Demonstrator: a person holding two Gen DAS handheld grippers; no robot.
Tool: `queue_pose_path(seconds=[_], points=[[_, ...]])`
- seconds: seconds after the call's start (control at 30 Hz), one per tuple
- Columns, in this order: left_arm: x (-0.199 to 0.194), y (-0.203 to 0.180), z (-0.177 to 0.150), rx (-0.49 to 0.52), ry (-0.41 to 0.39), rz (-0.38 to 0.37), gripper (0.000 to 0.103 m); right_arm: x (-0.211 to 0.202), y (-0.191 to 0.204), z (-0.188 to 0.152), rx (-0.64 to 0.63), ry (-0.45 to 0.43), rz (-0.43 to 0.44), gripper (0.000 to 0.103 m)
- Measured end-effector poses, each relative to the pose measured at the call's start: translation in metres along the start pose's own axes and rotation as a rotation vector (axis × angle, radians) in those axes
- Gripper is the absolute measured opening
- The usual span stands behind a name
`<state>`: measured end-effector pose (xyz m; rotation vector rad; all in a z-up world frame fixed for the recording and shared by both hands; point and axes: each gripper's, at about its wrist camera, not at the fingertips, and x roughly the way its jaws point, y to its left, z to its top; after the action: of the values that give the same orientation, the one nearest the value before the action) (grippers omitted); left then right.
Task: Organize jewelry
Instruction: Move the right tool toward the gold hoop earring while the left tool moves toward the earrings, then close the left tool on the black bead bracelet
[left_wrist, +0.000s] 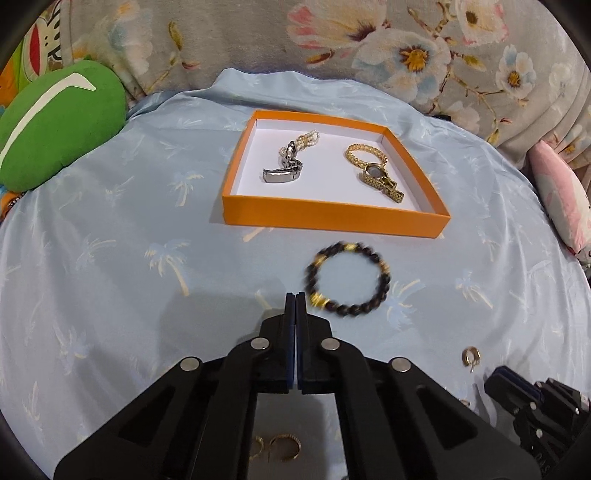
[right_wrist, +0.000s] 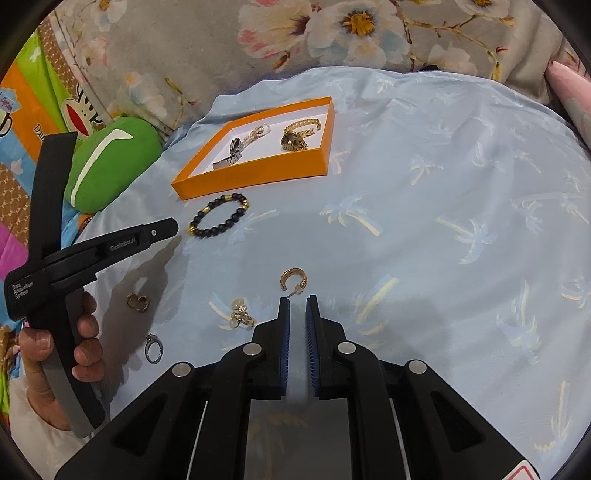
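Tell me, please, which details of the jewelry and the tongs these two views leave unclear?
- Beaded bracelet: smeared by motion blur in the left wrist view, so its contact with the left tongs is unclear.
- Gold earrings: partly hidden beneath those tongs.
- Watches in the orange tray: too small in the right wrist view to read their faces.
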<state>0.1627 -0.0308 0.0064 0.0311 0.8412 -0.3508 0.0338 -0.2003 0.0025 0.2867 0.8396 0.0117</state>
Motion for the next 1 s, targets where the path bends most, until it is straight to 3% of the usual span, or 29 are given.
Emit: queue_pose_path(seconds=[0.17, 0.27, 0.4, 0.63, 0.7, 0.77, 0.87, 1.0], points=[[-0.002, 0.008, -0.005, -0.029, 0.010, -0.003, 0.000, 0.003, 0.005, 0.005, -0.014, -0.007, 0.000, 0.010], [0.001, 0.011, 0.000, -0.063, 0.018, -0.053, 0.000, 0.005, 0.004, 0.005, -0.009, -0.002, 0.001, 0.010], [0.018, 0.001, 0.012, -0.067, 0.041, -0.037, 0.023, 0.005, 0.003, 0.005, -0.005, 0.002, 0.003, 0.011], [0.040, -0.016, 0.027, -0.027, 0.048, -0.028, 0.024, 0.005, 0.003, 0.005, -0.005, 0.004, 0.009, 0.012], [0.041, -0.019, 0.029, -0.008, 0.047, -0.036, 0.033, 0.005, 0.003, 0.005, -0.005, 0.006, 0.010, 0.012], [0.044, -0.025, 0.029, 0.021, 0.037, -0.009, 0.032, 0.005, 0.003, 0.005, -0.005, 0.007, 0.010, 0.012], [0.045, -0.032, 0.027, 0.069, 0.023, 0.044, 0.007, 0.005, 0.003, 0.005, -0.005, 0.006, 0.011, 0.012], [0.041, -0.024, 0.026, 0.038, 0.024, 0.015, 0.007, 0.005, 0.003, 0.005, -0.005, 0.006, 0.010, 0.012]])
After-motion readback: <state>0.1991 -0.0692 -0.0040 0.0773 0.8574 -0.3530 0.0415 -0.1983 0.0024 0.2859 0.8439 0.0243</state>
